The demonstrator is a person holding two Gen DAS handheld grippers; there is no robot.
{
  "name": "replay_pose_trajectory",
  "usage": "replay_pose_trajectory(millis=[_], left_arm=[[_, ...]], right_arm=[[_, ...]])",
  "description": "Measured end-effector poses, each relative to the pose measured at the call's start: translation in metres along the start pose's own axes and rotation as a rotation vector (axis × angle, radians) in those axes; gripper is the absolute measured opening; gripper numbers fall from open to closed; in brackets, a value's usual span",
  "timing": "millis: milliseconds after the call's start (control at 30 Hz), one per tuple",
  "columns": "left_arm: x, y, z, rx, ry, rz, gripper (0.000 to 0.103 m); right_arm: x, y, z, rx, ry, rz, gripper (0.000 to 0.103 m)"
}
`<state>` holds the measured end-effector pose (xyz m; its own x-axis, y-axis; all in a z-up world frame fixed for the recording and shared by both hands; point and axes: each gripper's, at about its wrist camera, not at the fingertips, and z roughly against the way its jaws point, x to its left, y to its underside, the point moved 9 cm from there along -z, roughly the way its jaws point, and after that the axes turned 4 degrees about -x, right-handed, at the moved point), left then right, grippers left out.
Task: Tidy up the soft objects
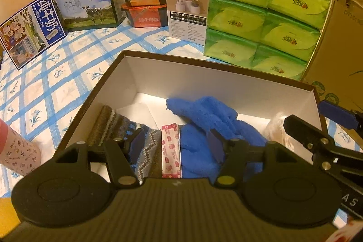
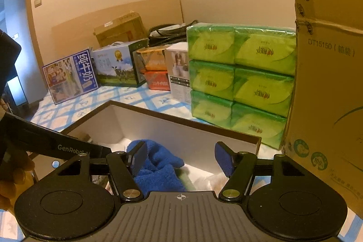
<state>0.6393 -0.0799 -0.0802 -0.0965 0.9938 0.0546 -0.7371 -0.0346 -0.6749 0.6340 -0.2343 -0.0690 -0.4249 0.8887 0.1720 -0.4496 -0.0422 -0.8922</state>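
An open box (image 1: 99,92) with a dark rim and white inside stands on the checked cloth. In it lie a grey patterned knit piece (image 1: 113,126), a pink-and-red printed packet (image 1: 171,151), a fluffy blue cloth (image 1: 204,115) and something pale and filmy (image 1: 275,128) at the right end. My left gripper (image 1: 175,143) hangs open over the knit piece, packet and blue cloth, its pads pressing on nothing. My right gripper (image 2: 181,158) is open above the blue cloth (image 2: 158,165), near the box's right end; it also shows as the right gripper (image 1: 317,120).
A stack of green tissue packs (image 1: 263,15) and a tall cardboard carton (image 2: 329,83) stand behind and right of the box. Milk cartons (image 1: 88,6), orange food boxes (image 1: 143,3) and a white box (image 1: 188,8) line the back. A pink patterned cylinder (image 1: 18,151) lies front left.
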Motion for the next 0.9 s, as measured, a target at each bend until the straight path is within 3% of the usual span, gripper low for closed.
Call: replay_pose_trajectory(millis=[567,900], left_arm=[[-0.003,0.030,0.020,0.027,0.055,-0.003,0.059],[-0.019,0.053,0.062,-0.029,0.142,-0.043,0.058]], right_arm=[[0.011,0.026,0.042,0.034,-0.017,0.014,0.066],[0.024,0.035,0.091,0.022,-0.022,0.000,0.066]])
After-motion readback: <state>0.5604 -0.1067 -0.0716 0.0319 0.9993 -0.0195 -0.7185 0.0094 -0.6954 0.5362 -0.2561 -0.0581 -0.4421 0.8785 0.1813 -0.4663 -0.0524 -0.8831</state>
